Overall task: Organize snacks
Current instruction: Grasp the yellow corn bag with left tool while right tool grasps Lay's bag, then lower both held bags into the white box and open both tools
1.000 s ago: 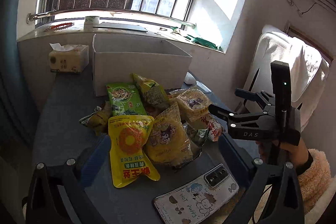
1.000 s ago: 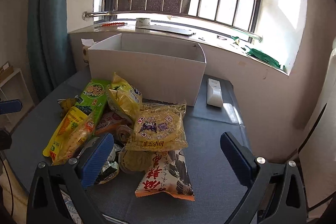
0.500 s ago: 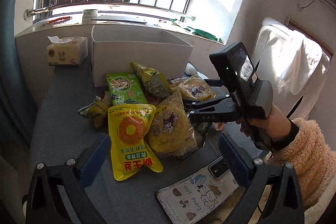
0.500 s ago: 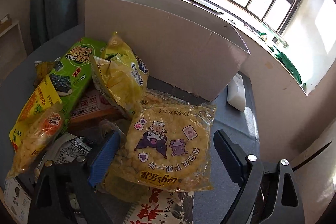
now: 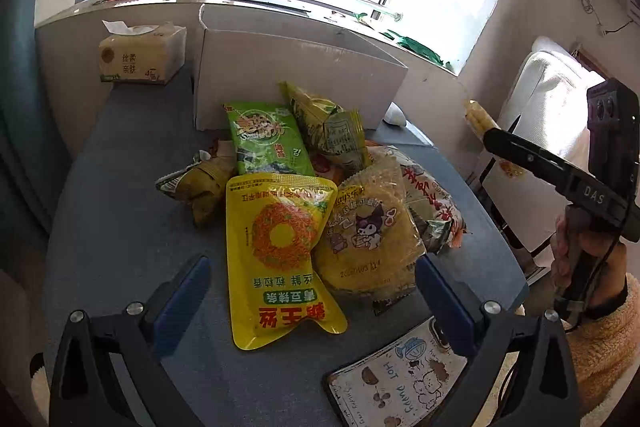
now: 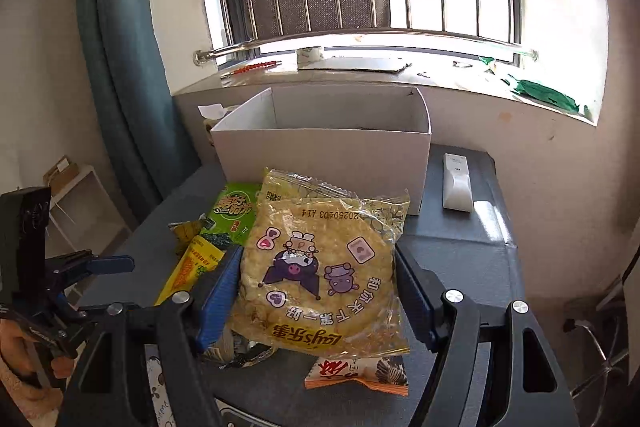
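Lifted now — chip bag in right gripper hides the pile.

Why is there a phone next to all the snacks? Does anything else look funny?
The phone hangs over the table edge. The snacks lie heaped outside the white box, and the right tool holds a Lay's bag.

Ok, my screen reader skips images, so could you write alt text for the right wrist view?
The right gripper holds a yellow Lay's chip bag with cartoon characters between its blue fingers, lifted in front of an open white cardboard box. Other snack packets lie lower left on the dark table; a barred window is behind.
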Demonstrator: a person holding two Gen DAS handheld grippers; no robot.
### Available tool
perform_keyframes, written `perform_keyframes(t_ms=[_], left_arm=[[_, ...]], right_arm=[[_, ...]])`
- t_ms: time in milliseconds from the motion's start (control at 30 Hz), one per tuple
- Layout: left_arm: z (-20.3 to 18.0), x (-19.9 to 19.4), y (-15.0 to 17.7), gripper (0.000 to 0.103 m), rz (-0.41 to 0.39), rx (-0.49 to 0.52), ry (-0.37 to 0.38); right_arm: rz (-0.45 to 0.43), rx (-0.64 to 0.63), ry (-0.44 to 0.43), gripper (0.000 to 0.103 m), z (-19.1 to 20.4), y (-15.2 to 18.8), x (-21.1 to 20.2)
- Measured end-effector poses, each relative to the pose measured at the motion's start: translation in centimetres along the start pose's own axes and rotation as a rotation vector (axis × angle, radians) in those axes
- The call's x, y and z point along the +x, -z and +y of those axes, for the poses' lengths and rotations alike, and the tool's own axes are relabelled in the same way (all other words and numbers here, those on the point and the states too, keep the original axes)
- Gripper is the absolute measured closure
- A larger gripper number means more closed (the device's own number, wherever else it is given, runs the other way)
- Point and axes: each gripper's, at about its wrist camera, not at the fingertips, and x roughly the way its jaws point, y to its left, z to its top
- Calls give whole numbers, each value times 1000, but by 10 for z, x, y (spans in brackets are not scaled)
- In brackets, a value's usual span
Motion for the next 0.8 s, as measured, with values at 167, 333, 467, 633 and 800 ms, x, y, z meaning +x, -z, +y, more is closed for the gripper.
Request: perform_keyframes(t_ms=[167,333,467,633,800], left_arm=[[32,35,-5,0,81,-100,17],[27,56,-7,4,112,-16,-97],[5,61,-3,45,118,118,-134],[6,45,0,65,56,91,-121],[13,3,-2,66,-50,16,-54]], right_arm=[[-66,125,-79,26,-9,9,-26],[-54,152,-71,26,-16,18,-34],[-47,171,-81,26,-17,21,-33],[-25,147,-87,26,-8,26,-28],[-26,142,-103,26,-4,26,-24]])
